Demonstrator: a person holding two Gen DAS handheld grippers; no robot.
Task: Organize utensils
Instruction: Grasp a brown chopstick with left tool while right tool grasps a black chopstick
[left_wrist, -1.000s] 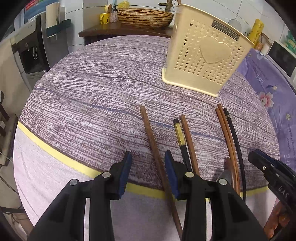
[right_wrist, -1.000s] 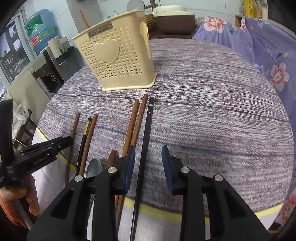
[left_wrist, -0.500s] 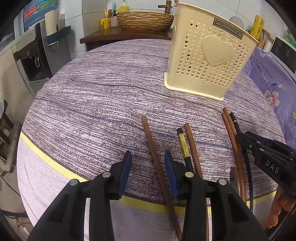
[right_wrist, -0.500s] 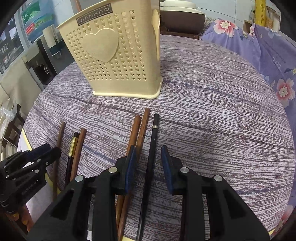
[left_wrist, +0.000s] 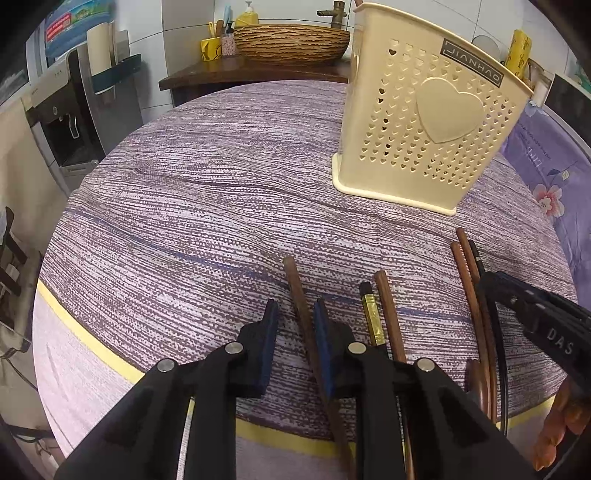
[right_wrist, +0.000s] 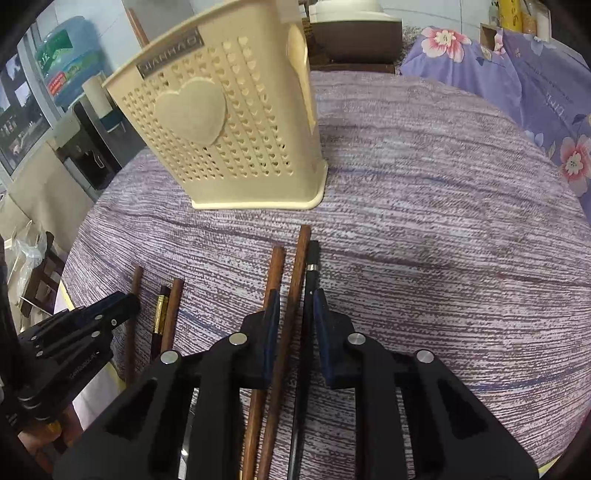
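The left gripper (left_wrist: 295, 314), fingers parted, straddles a brown chopstick (left_wrist: 299, 295), while the right gripper (right_wrist: 295, 306), likewise unclenched, brackets a brown chopstick and a black chopstick (right_wrist: 312, 266), the cream utensil holder (right_wrist: 236, 129) standing ahead of both.

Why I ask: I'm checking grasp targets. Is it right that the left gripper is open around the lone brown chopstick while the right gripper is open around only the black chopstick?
Not quite. In the right wrist view, the right gripper brackets two sticks: the black chopstick and a brown chopstick. The left gripper is open around the lone brown chopstick, as stated.
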